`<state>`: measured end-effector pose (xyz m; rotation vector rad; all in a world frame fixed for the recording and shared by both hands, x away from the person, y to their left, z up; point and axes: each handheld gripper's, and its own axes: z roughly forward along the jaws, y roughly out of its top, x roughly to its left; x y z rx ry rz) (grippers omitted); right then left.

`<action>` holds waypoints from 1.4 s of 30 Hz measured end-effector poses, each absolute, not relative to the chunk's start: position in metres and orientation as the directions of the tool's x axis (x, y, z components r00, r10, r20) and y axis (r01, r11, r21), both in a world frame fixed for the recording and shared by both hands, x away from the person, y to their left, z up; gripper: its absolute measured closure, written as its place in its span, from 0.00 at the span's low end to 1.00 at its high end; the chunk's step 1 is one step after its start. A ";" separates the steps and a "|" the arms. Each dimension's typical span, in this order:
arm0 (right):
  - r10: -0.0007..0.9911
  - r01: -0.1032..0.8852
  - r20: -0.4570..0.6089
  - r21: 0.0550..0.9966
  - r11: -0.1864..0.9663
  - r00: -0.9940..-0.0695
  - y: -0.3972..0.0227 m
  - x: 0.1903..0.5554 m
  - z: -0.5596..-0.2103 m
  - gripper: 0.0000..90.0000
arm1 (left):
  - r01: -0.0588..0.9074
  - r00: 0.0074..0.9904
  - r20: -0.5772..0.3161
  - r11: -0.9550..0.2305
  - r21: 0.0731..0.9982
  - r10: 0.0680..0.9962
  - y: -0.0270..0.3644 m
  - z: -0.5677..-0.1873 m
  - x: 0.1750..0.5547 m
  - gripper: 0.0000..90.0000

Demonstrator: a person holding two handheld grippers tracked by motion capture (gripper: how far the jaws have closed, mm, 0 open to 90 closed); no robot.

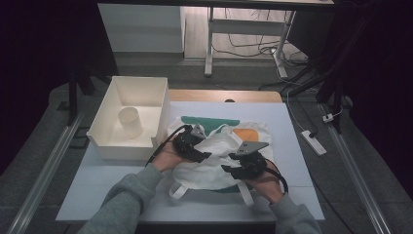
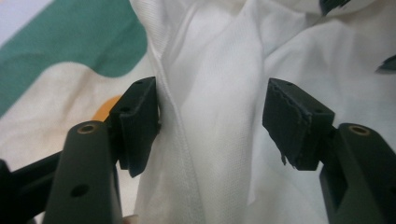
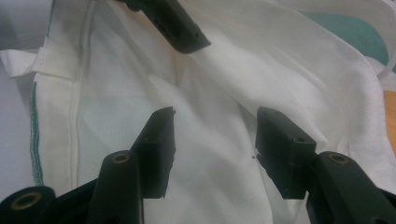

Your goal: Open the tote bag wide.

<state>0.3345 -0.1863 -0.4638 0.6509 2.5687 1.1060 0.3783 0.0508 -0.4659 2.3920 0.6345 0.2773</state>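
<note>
Plainly, both the left gripper (image 2: pixel 212 116) and right gripper (image 3: pixel 215 144) hold their fingers apart over the unlabelled white cloth bag (image 1: pixel 214 163), gripping nothing

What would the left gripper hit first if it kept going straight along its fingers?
Most likely the white cloth bag: the left gripper stands open with a raised fold between its fingers, though depth is hard to judge.

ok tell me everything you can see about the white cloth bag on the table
The cloth bag is white woven fabric with stitched seams, a green patch and an orange patch, and white strap handles trailing toward the table's near edge. It lies rumpled and partly folded on the table, beside the white bin. The left gripper and right gripper both stand open over its folds.
</note>
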 end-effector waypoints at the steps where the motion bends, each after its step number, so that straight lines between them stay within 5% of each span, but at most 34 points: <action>1: 0.502 0.296 -0.067 0.736 0.608 -0.863 -0.186 0.334 -0.464 0.53 | 0.374 0.862 0.038 -0.685 0.625 0.506 0.050 -0.467 0.379 0.39; 10: 0.503 0.317 -0.067 0.703 0.637 -0.862 -0.183 0.338 -0.472 0.52 | 0.392 0.862 0.068 -0.746 0.538 0.503 0.042 -0.489 0.384 0.39; 20: 0.537 0.370 -0.078 0.642 0.672 -0.840 -0.176 0.349 -0.487 0.52 | 0.370 0.863 0.082 -0.735 0.569 0.498 0.043 -0.487 0.381 0.85; 24: 0.545 0.386 -0.079 0.621 0.682 -0.835 -0.168 0.358 -0.495 0.53 | 0.363 0.866 0.077 -0.727 0.583 0.494 0.044 -0.484 0.381 0.92; 29: 0.537 0.386 -0.093 0.595 0.705 -0.838 -0.159 0.361 -0.502 0.66 | 0.366 0.862 0.067 -0.708 0.604 0.503 0.047 -0.482 0.381 0.93; 30: 0.525 0.385 -0.087 0.581 0.717 -0.847 -0.157 0.362 -0.504 0.77 | 0.367 0.860 0.060 -0.697 0.616 0.507 0.049 -0.479 0.381 0.93; 34: 0.526 0.392 -0.074 0.582 0.713 -0.847 -0.160 0.364 -0.504 0.92 | 0.367 0.855 0.054 -0.677 0.638 0.515 0.052 -0.475 0.380 0.93; 42: 0.496 0.332 -0.153 0.574 0.748 -0.855 -0.162 0.352 -0.496 0.98 | 0.364 0.846 0.043 -0.635 0.681 0.531 0.057 -0.470 0.380 0.93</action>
